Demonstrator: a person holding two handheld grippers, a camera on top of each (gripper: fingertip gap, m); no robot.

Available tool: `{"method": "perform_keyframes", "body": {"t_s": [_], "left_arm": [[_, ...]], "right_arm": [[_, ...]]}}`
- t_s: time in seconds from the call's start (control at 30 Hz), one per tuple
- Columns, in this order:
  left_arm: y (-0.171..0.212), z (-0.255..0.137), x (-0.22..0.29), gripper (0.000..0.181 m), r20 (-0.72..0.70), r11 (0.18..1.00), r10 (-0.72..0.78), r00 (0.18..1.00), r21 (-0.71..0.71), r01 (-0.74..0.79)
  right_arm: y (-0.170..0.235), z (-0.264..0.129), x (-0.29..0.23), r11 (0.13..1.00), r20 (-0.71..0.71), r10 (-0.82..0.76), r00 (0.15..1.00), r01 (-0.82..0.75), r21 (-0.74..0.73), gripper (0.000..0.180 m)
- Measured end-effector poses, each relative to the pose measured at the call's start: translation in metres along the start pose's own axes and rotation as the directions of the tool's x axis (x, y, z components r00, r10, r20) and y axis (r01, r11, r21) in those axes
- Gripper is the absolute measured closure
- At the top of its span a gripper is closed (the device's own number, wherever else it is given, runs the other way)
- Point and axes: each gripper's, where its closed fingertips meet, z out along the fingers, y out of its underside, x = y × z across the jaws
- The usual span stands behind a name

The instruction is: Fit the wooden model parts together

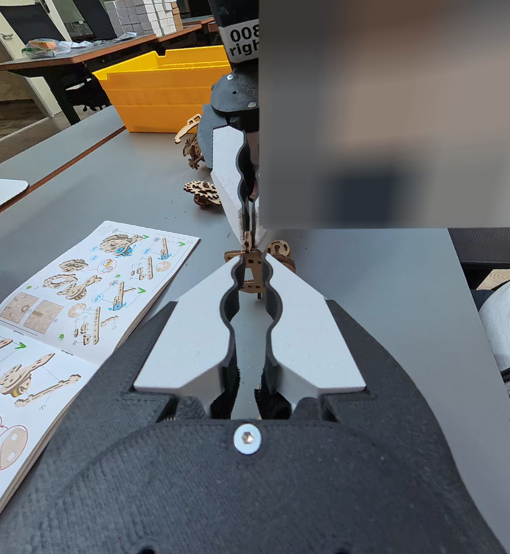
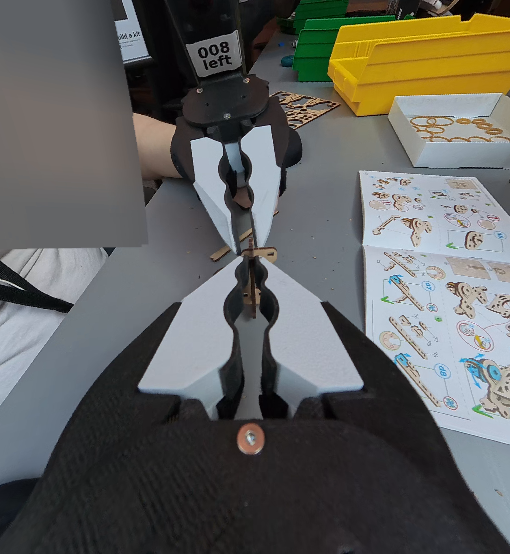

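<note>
My left gripper [image 1: 252, 257] is shut on a flat wooden plate with square holes [image 1: 253, 277], held above the grey table [image 1: 367, 299]. My right gripper [image 1: 247, 232] comes from the far side and is shut on a small thin wooden piece [image 1: 247, 241] that meets the plate's top edge. In the right wrist view, my right gripper [image 2: 251, 259] pinches the thin piece [image 2: 252, 287], seen edge-on. The left gripper [image 2: 244, 247] faces it tip to tip, with the plate [image 2: 264, 251] between them. How the two parts engage is hidden by the fingertips.
An open instruction booklet [image 1: 82, 299] [image 2: 442, 299] lies beside the grippers. Loose gear assemblies [image 1: 201, 192] and a wheel [image 1: 277, 248] lie behind. A yellow bin [image 2: 427, 60], a white tray of rings [image 2: 457, 150], a cut wooden sheet [image 2: 304, 108] and a wooden strip [image 2: 228, 250] are nearby. The grippers are tip to tip, or close to it.
</note>
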Motion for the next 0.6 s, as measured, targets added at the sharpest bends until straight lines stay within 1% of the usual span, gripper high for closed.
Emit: {"method": "perform_keyframes", "body": {"t_s": [0.2, 0.43, 0.6], "left_arm": [[0.0027, 0.0022, 0.0015, 0.173, 0.000, 1.000, 0.016, 1.000, -0.022, -0.016], [0.0083, 0.0062, 0.0009, 0.173, 0.024, 0.997, 0.053, 0.998, -0.065, -0.052], [0.0066, 0.0056, -0.0018, 0.173, 0.040, 0.997, 0.054, 0.998, -0.054, -0.052]], "right_arm": [[0.0000, -0.0010, -0.0014, 1.000, 0.011, -0.003, 1.000, 0.003, 0.004, 0.179], [0.0021, -0.0041, 0.0004, 0.999, -0.013, -0.032, 0.999, 0.031, -0.033, 0.179], [0.0042, -0.0082, 0.0041, 0.998, -0.028, -0.028, 0.999, 0.027, -0.057, 0.178]]}}
